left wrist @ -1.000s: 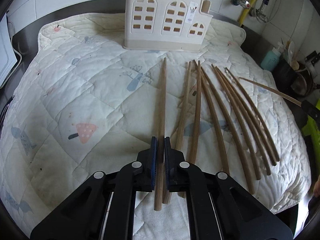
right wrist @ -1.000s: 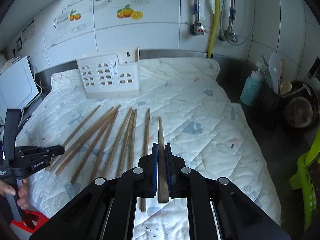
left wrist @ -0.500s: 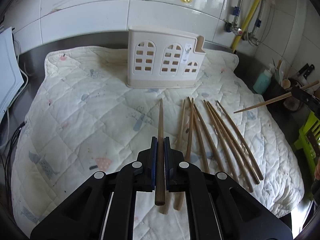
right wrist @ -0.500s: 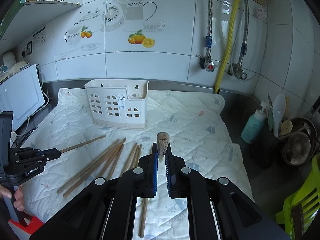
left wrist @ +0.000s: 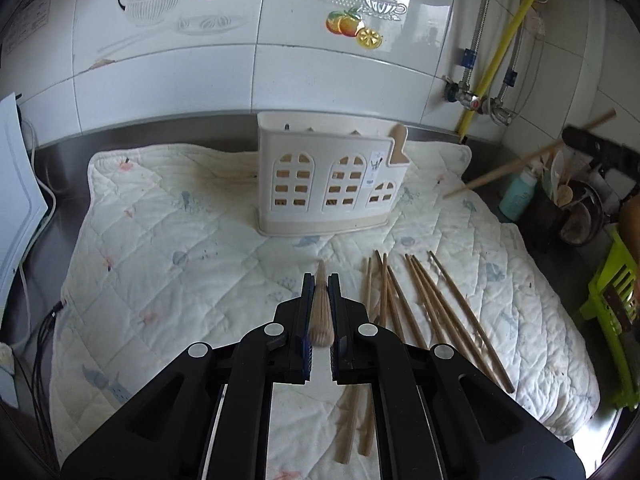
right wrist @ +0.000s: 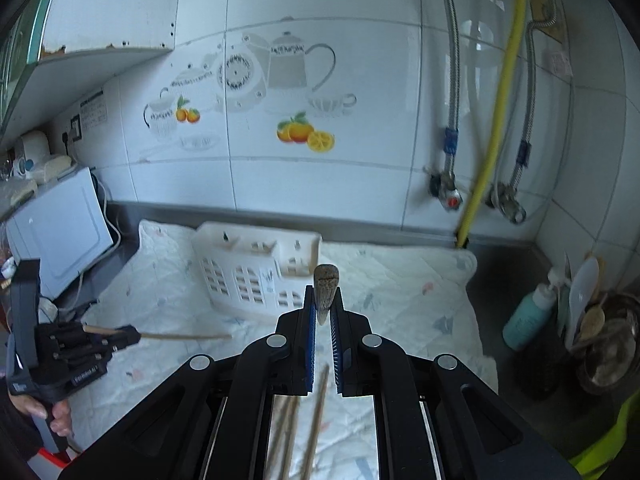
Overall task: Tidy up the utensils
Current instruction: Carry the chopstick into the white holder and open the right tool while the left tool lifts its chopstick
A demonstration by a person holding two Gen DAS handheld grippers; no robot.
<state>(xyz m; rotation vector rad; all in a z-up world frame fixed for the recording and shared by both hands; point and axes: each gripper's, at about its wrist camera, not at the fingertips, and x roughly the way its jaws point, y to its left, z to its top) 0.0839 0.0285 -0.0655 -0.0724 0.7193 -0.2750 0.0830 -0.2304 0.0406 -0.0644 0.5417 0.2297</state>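
My left gripper (left wrist: 319, 284) is shut on a wooden chopstick (left wrist: 321, 312), held above the quilted mat and pointing toward the cream utensil holder (left wrist: 328, 184). My right gripper (right wrist: 323, 304) is shut on another wooden chopstick (right wrist: 326, 288), its blunt end raised toward the camera, in front of the holder (right wrist: 256, 268). Several chopsticks (left wrist: 432, 308) lie side by side on the mat right of the left gripper. The right gripper with its chopstick (left wrist: 528, 158) shows at the right of the left wrist view; the left gripper (right wrist: 132, 336) shows at the left of the right wrist view.
The quilted mat (left wrist: 180, 248) covers a steel counter against a tiled wall. A white appliance (right wrist: 60, 224) stands at the left. A teal bottle (right wrist: 528, 316), a utensil pot (left wrist: 560, 200) and a green chair (left wrist: 616, 292) are at the right. Yellow pipe (right wrist: 496, 120) runs up the wall.
Both grippers have lifted their chopsticks off the mat and tilted them up; the views now look more at the wall and the holder sits closer.
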